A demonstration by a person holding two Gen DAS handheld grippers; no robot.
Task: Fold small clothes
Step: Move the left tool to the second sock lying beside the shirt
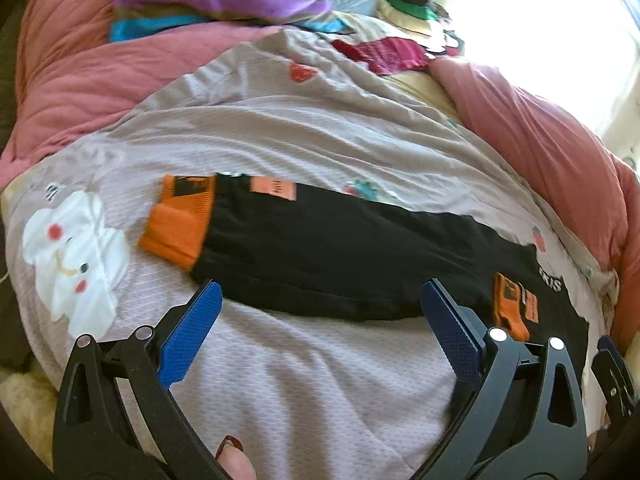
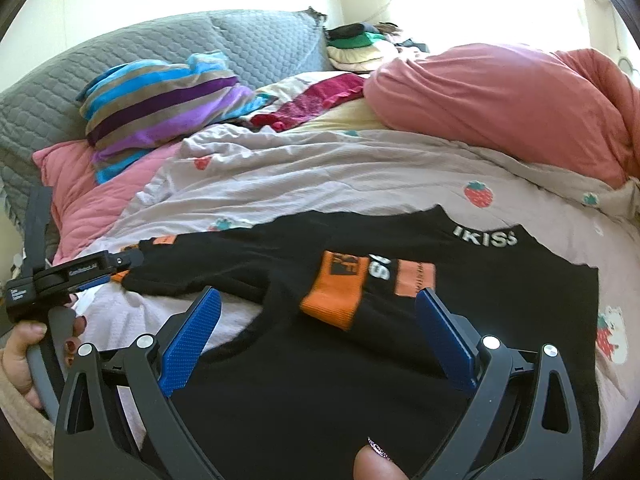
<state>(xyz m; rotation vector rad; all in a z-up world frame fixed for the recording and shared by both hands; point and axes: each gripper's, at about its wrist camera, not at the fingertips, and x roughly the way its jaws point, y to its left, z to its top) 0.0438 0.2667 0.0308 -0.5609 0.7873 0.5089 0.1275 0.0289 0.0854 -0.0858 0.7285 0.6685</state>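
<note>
Nearest the lens: blue-padded black left gripper (image 1: 320, 296), jaws spread wide with nothing between them, hovering over the near hem of the sleeve; a thumb with a dark red nail shows at the bottom edge.
Right tool: blue-padded black right gripper (image 2: 318, 302), likewise spread wide and holding nothing, poised above the garment's body near the folded cuff.
Task's thing: black long-sleeved child's top with orange ribbed cuffs and white "IKISS" lettering (image 2: 460, 288), lying flat on the pale lilac strawberry-print quilt (image 2: 320, 176) that covers the bed.
Done so far: by my reading, one sleeve is already folded in, since its orange cuff (image 2: 332, 300) lies across the chest, partly covering the print.
Left to do: the other sleeve (image 1: 320, 248) lies stretched straight out on the quilt, its orange cuff (image 1: 176, 224) at the far end; it wants folding across, then the body likely needs folding up.
Long axis: outstretched sleeve and body together run side to side across both views; the neckline with the lettering faces away from the right wrist camera.
Surroundings: salmon-pink duvet (image 2: 500, 108) bunched beyond, a striped purple and blue cushion (image 2: 160, 108), a grey quilted pillow (image 2: 160, 44).
Other hand: the person's left hand (image 2: 24, 356) grips the left tool's handle at the edge of the right wrist view.
</note>
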